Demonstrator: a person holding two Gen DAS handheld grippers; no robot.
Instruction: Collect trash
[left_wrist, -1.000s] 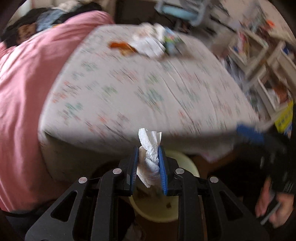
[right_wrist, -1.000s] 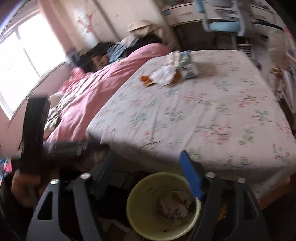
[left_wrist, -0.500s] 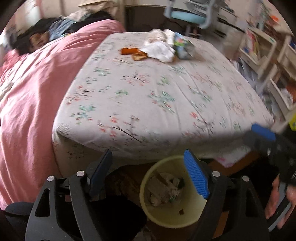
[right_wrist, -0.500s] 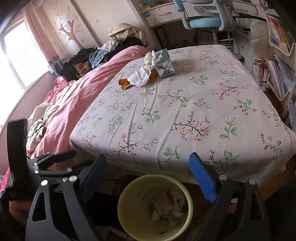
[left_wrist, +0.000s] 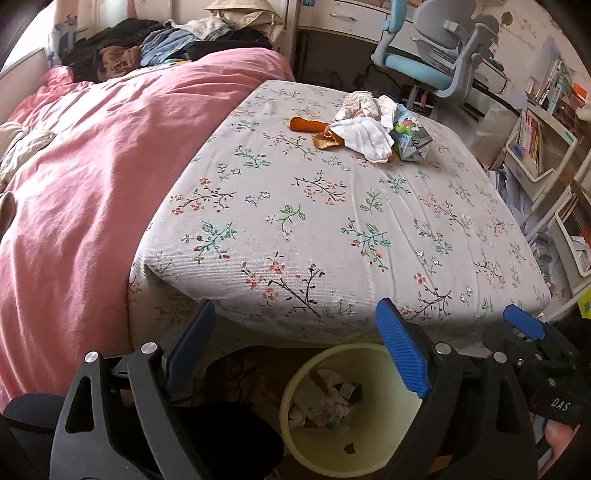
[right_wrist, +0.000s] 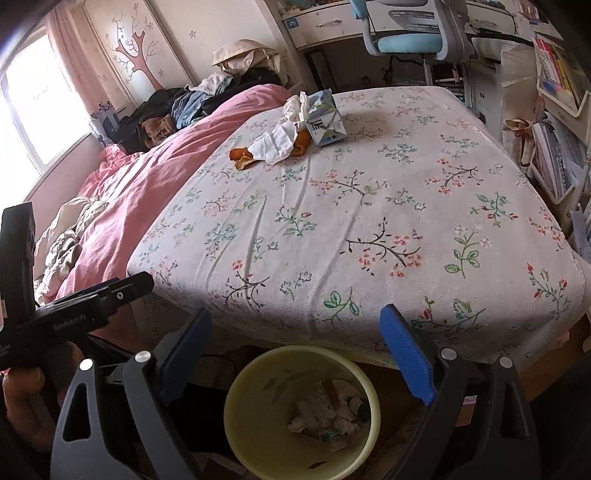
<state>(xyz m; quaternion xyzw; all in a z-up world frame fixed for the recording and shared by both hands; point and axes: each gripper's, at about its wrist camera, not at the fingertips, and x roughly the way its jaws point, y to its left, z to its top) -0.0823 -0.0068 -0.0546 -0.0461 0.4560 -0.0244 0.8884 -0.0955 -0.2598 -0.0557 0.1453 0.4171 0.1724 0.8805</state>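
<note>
Left wrist view: left gripper (left_wrist: 297, 345) has just been opening, and its jaws now stand wide with nothing between them. Blue pads are bare; neither touches anything. It hangs above the floor at the foot of the bed (left_wrist: 332, 229), and the right-hand pad overlaps the rim of the pale yellow bin (left_wrist: 295, 435) in the picture; whether they touch cannot be told. The bin stands on the floor just beside the mattress edge and holds crumpled tissue and scraps (left_wrist: 325, 402). The tissue clamped a second ago is gone from the jaws. Remaining trash sits at the far end of the floral sheet, well apart from the gripper: a white tissue (left_wrist: 365, 134), a second crumpled wad (left_wrist: 360, 103), orange peel (left_wrist: 312, 129) and a tissue box (left_wrist: 412, 138), all close together. Pink quilt (left_wrist: 92, 177) covers the left half of the bed. The right gripper (left_wrist: 524, 326) shows at the right edge, a blue pad tip visible.

Right wrist view: right gripper (right_wrist: 297, 347) also wide, jaws empty, pads touching nothing. It is poised over the bin (right_wrist: 240, 406), which is seen from above with paper waste in its bottom. The far trash cluster is unchanged in place: tissue (right_wrist: 277, 142), peel (right_wrist: 242, 157), box (right_wrist: 327, 123). The left gripper's black body (right_wrist: 92, 306) lies at the left edge, with a hand (right_wrist: 22, 402) below it.
</note>
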